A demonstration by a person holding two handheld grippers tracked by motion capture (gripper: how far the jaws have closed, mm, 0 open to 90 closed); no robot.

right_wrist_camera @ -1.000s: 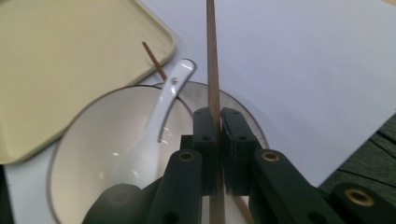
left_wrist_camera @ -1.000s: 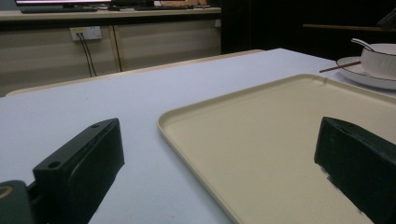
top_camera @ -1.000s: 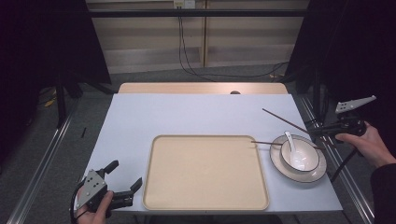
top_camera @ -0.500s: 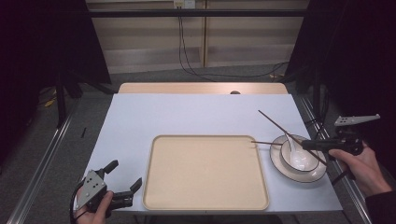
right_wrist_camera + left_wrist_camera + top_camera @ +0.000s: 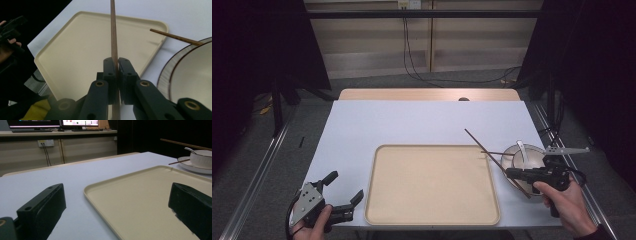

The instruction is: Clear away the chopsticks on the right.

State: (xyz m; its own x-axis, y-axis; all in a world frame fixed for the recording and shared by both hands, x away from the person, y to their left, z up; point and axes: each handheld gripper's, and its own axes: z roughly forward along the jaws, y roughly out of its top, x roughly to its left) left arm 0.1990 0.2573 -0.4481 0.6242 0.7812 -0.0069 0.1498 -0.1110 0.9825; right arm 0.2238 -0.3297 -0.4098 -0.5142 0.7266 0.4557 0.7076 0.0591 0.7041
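My right gripper is shut on a brown chopstick, which slants over the right edge of the beige tray. In the right gripper view the pads clamp that chopstick above the tray. A second chopstick lies with one end on the plate and the other toward the tray. A white bowl with a spoon stands on that plate. My left gripper rests open at the table's front left corner, beside the tray, with nothing between its jaws.
The white table has free room behind and left of the tray. Its front edge runs just below the tray, and its right edge lies close beyond the plate. Dark floor and a metal rail lie to the left.
My right gripper has carried the chopstick left and toward the person, from beyond the table's right edge to the plate's near side. The left gripper has not moved.
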